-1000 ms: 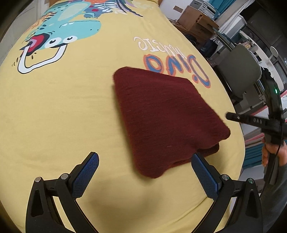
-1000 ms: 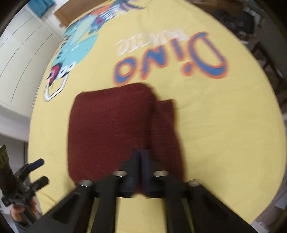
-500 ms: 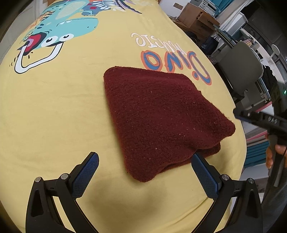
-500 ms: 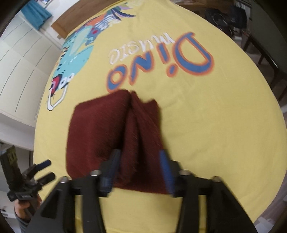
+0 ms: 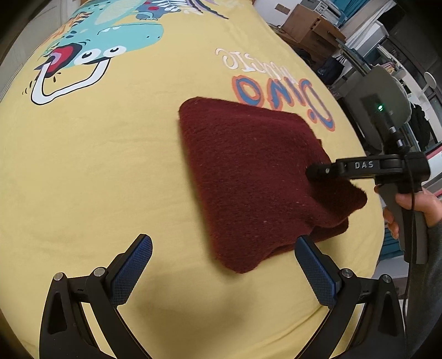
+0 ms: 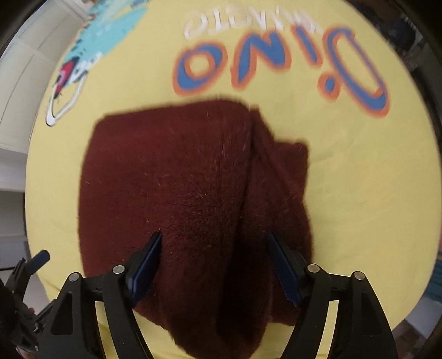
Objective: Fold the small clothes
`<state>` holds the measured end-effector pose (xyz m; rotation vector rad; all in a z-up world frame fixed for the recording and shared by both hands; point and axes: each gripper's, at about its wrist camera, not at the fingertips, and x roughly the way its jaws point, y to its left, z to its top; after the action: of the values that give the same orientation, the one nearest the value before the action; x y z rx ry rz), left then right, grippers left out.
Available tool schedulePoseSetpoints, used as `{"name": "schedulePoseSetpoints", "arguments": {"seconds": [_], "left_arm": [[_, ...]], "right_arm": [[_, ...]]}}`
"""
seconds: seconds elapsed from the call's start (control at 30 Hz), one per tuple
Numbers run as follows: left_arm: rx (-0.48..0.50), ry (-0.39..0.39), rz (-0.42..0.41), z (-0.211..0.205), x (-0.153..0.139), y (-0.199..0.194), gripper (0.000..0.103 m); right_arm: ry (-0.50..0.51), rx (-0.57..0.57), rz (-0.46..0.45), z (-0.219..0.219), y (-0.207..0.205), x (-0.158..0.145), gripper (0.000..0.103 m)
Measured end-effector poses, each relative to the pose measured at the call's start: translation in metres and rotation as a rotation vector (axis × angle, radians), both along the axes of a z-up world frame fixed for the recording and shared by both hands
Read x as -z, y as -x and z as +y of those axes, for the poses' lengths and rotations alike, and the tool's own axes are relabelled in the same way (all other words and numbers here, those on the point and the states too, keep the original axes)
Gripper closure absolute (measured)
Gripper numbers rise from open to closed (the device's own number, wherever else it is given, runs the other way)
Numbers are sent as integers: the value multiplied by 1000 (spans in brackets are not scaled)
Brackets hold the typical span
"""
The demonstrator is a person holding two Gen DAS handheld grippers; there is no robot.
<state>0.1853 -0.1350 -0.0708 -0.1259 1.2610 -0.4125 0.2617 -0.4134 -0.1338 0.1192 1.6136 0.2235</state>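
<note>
A folded dark red fleece garment [image 5: 257, 176] lies on the yellow dinosaur-print sheet [image 5: 96, 165]; it also shows in the right wrist view [image 6: 179, 193], with a ridge running up its middle. My left gripper [image 5: 221, 265] is open and empty, just short of the garment's near corner. My right gripper [image 6: 215, 262] is open, its blue pads [image 6: 146, 265] hovering over the garment's near edge, holding nothing. From the left wrist view the right gripper [image 5: 317, 172] reaches in over the garment's right side.
The sheet carries a teal dinosaur [image 5: 105, 36] and "Dino" lettering [image 6: 276, 55] beyond the garment. A grey chair [image 5: 378, 102], a cardboard box [image 5: 306, 24] and shelves stand past the bed's right edge. White cupboards [image 6: 25, 82] stand to the left.
My right gripper has opened, let go of the garment and moved closer over it. The raised fold has settled. My left gripper stays open, its view shifted slightly.
</note>
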Motion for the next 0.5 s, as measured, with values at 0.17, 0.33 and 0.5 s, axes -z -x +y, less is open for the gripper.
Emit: {"name": "schedulePoseSetpoints", "arguments": {"seconds": [0.17,0.33,0.5], "left_arm": [[-8,-8,16,3,7,0,1],[-8,1,31,0,12,0,1],[17,3,27,-8,9,4,1]], "right_arm": [[-76,32,-36,-14,11,-4,67],[-137,37,-133,-29,30,-30,72],[-118,69,-228,-50,59,-53,75]]}}
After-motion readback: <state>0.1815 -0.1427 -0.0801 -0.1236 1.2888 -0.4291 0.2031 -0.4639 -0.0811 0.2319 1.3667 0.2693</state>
